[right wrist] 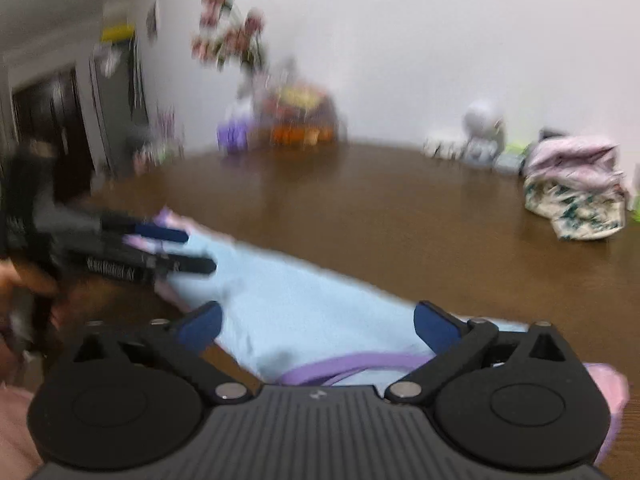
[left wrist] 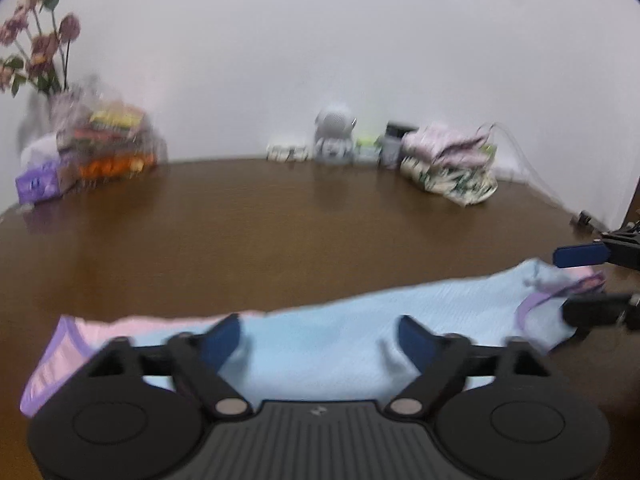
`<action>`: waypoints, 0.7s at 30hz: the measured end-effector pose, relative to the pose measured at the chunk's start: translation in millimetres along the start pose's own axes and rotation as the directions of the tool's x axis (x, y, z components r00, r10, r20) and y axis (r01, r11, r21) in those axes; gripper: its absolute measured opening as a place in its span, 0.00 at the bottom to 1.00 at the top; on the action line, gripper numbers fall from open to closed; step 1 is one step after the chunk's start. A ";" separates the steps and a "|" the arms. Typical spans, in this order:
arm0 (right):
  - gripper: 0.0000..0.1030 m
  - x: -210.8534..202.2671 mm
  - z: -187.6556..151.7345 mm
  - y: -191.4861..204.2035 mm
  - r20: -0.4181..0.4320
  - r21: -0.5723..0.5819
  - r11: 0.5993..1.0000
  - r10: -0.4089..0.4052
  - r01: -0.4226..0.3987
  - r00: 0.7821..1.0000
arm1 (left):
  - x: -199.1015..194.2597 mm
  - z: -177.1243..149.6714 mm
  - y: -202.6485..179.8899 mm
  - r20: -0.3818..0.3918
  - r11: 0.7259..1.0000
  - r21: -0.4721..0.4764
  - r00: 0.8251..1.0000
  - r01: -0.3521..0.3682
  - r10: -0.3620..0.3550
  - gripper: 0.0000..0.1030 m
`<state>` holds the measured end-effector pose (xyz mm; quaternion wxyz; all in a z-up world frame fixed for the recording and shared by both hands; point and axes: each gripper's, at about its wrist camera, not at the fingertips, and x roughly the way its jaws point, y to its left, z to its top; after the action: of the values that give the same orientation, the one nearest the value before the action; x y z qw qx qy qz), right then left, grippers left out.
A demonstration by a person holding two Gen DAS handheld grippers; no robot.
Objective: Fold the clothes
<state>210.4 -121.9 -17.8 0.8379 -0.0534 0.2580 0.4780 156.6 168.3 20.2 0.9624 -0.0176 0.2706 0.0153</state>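
Brown table point(left wrist: 280, 220), light-blue garment point(left wrist: 320, 344) lying lengthwise between both hand-held grippers, left point(left wrist: 320, 336) and right point(right wrist: 318, 326) released.

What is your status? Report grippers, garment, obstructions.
Left gripper open, right gripper open, nothing gripped. Light-blue garment with pink and purple trim lying flat on brown wooden table. Folded clothes pile far back, clear of work.

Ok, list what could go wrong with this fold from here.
1. Both the left gripper and the right gripper stand open over the light blue garment; closing now may pinch one layer only, skewing the fold.
2. The garment lies slanted on the table, so edges may misalign.
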 end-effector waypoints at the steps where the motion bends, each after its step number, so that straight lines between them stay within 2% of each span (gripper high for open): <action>1: 1.00 -10.7 1.1 -10.4 0.013 0.041 0.999 -0.007 0.006 1.000 | -1.0 3.2 -3.7 0.002 1.000 0.000 1.000 0.013 -0.013 0.93; 4: 1.00 -38.7 -2.1 -53.3 0.016 0.214 0.975 -0.056 0.051 0.998 | -1.4 10.1 -16.0 0.001 0.998 -0.012 0.999 0.055 -0.055 0.97; 7: 1.00 -64.5 -14.2 -94.4 0.012 0.394 0.912 -0.126 0.111 0.992 | -1.3 13.3 -31.5 0.006 0.994 -0.020 0.994 0.108 -0.108 1.00; 9: 1.00 -79.4 -24.0 -111.6 0.007 0.460 0.873 -0.187 0.163 0.982 | 0.4 13.5 -42.4 0.003 0.992 -0.013 0.992 0.128 -0.128 1.00; 13: 1.00 -90.5 -40.3 -132.0 -0.008 0.538 0.820 -0.224 0.193 0.975 | 9.2 13.6 -61.2 -0.018 0.989 0.013 0.989 0.144 -0.144 1.00; 16: 1.00 -89.3 -49.7 -139.4 -0.022 0.576 0.795 -0.218 0.190 0.976 | 14.2 14.3 -67.3 -0.040 0.989 0.023 0.989 0.145 -0.144 1.00; 21: 1.00 -80.2 -54.9 -147.3 -0.051 0.615 0.770 -0.179 0.172 0.982 | 27.5 25.2 -79.4 -0.082 0.980 0.005 0.977 0.198 -0.197 1.00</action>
<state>278.6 -281.6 -49.4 0.8517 0.2014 0.3891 0.2875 196.2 90.6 29.4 0.9474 -0.0387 0.3066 -0.0830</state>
